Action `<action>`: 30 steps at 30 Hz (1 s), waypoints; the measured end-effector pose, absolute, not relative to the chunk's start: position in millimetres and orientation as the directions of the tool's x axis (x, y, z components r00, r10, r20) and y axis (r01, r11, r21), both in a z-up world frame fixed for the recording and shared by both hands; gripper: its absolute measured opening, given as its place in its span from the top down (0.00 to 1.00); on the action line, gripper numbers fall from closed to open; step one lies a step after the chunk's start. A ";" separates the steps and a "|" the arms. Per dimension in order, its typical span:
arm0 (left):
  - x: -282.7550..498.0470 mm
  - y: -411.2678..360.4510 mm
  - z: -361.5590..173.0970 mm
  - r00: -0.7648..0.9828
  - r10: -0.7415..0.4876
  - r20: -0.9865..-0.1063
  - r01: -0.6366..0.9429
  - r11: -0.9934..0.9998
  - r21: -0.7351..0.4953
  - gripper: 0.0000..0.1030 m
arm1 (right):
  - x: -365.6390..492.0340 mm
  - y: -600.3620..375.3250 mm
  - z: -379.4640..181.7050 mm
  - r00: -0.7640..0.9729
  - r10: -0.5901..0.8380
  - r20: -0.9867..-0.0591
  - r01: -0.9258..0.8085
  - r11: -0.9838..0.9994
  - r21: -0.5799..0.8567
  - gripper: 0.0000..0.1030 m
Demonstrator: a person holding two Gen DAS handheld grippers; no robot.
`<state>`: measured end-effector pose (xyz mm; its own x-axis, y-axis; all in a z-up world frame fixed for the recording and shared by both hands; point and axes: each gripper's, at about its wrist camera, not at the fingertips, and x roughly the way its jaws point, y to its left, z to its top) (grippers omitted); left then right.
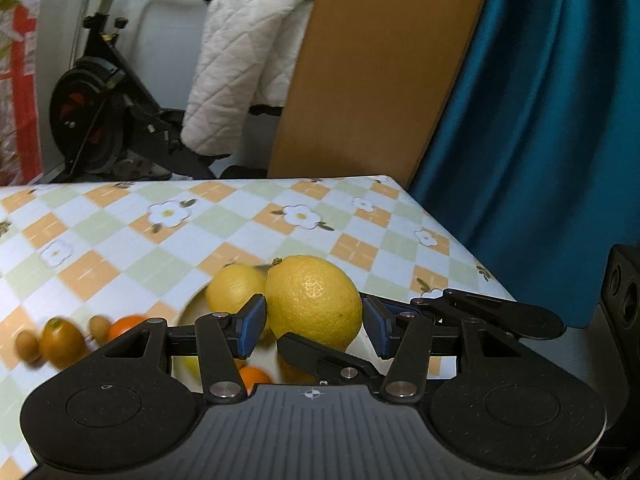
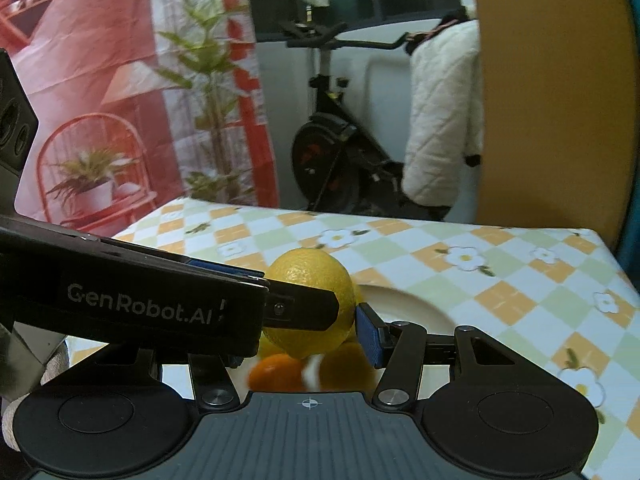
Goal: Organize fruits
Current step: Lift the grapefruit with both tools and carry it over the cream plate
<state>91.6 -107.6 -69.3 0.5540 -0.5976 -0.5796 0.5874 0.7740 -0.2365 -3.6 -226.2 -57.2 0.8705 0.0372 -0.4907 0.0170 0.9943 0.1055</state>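
A large yellow lemon (image 1: 314,304) hangs above a white plate (image 1: 191,305), and my left gripper (image 1: 316,328) is shut on it, blue pads pressing both sides. One black finger (image 1: 320,356) of the right gripper crosses under its front. In the right wrist view the lemon (image 2: 316,276) sits in my right gripper (image 2: 308,332), with the right pad (image 2: 368,332) against it. The left gripper's body (image 2: 140,304) hides the other finger. Both appear to grip the same lemon. A second yellow fruit (image 1: 234,288) and an orange (image 1: 254,376) lie on the plate (image 2: 416,304).
Several small kumquats and oranges (image 1: 62,340) lie on the checked tablecloth (image 1: 240,232) left of the plate. The table's right edge (image 1: 452,236) borders a teal curtain (image 1: 540,140). Beyond the far edge stand an exercise bike (image 1: 96,112), a white quilted jacket (image 1: 240,60) and a brown board (image 1: 380,68).
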 end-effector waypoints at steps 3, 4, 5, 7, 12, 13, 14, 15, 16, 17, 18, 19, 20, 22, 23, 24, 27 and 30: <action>98.2 -121.4 -73.2 0.546 -0.598 -0.588 0.596 0.769 -0.229 0.46 | 1.4 -241.6 -60.2 0.867 0.023 -0.497 0.030 0.995 0.098 0.52; 100.7 -125.0 -74.4 0.542 -0.598 -0.591 0.597 0.768 -0.231 0.46 | 3.3 -246.0 -61.5 0.866 0.018 -0.499 0.034 0.995 0.095 0.52; 103.6 -126.4 -75.1 0.537 -0.600 -0.593 0.598 0.767 -0.233 0.46 | 5.8 -249.3 -62.7 0.865 0.014 -0.502 0.037 0.995 0.092 0.52; 109.3 -131.4 -77.3 0.530 -0.603 -0.597 0.602 0.763 -0.237 0.46 | 9.8 -257.4 -64.9 0.862 0.007 -0.507 0.044 0.995 0.088 0.52; 118.0 -143.3 -84.3 0.515 -0.604 -0.608 0.604 0.759 -0.242 0.46 | 18.9 -271.9 -71.5 0.847 -0.001 -0.531 0.055 0.995 0.086 0.52; 118.0 -146.7 -85.0 0.517 -0.601 -0.609 0.604 0.761 -0.238 0.46 | 19.0 -274.5 -72.6 0.847 -0.002 -0.532 0.058 0.994 0.089 0.52; 117.4 -149.2 -86.5 0.521 -0.599 -0.608 0.605 0.762 -0.232 0.46 | 19.9 -277.6 -73.9 0.846 0.000 -0.534 0.061 0.993 0.096 0.52; 116.9 -150.7 -88.3 0.522 -0.597 -0.609 0.606 0.762 -0.228 0.46 | 21.0 -280.4 -75.1 0.843 0.001 -0.538 0.063 0.993 0.100 0.52; 117.3 -151.8 -90.7 0.520 -0.594 -0.614 0.606 0.763 -0.226 0.46 | 22.3 -282.0 -76.9 0.839 0.002 -0.544 0.063 0.993 0.101 0.52; 118.4 -152.6 -92.8 0.515 -0.591 -0.621 0.605 0.764 -0.225 0.46 | 23.4 -282.9 -79.2 0.834 0.002 -0.551 0.062 0.993 0.099 0.52; 119.7 -152.8 -94.3 0.509 -0.588 -0.628 0.604 0.764 -0.226 0.46 | 24.2 -283.4 -81.9 0.831 0.004 -0.556 0.061 0.993 0.100 0.52; 121.7 -153.6 -95.3 0.505 -0.585 -0.634 0.603 0.765 -0.226 0.46 | 24.7 -284.2 -84.5 0.830 0.007 -0.558 0.062 0.993 0.105 0.52; 123.1 -153.5 -96.3 0.501 -0.582 -0.640 0.602 0.766 -0.225 0.46 | 25.2 -284.9 -87.1 0.829 0.010 -0.559 0.065 0.991 0.114 0.52; 125.2 -153.8 -97.9 0.498 -0.575 -0.649 0.599 0.769 -0.222 0.46 | 26.2 -285.7 -90.4 0.829 0.015 -0.559 0.070 0.989 0.130 0.52; 125.6 -154.0 -98.4 0.499 -0.572 -0.651 0.597 0.771 -0.219 0.46 | 27.0 -285.9 -91.9 0.828 0.017 -0.560 0.070 0.988 0.134 0.52; 126.2 -154.8 -98.7 0.500 -0.568 -0.654 0.596 0.773 -0.217 0.46 | 27.9 -286.1 -92.8 0.827 0.019 -0.562 0.069 0.988 0.135 0.52; 127.4 -156.4 -100.3 0.498 -0.560 -0.662 0.593 0.777 -0.210 0.46 | 29.5 -287.2 -95.2 0.822 0.022 -0.569 0.068 0.988 0.136 0.52; 127.8 -158.9 -102.4 0.492 -0.549 -0.675 0.594 0.779 -0.201 0.46 | 30.4 -286.7 -98.1 0.815 0.018 -0.580 0.076 0.987 0.139 0.52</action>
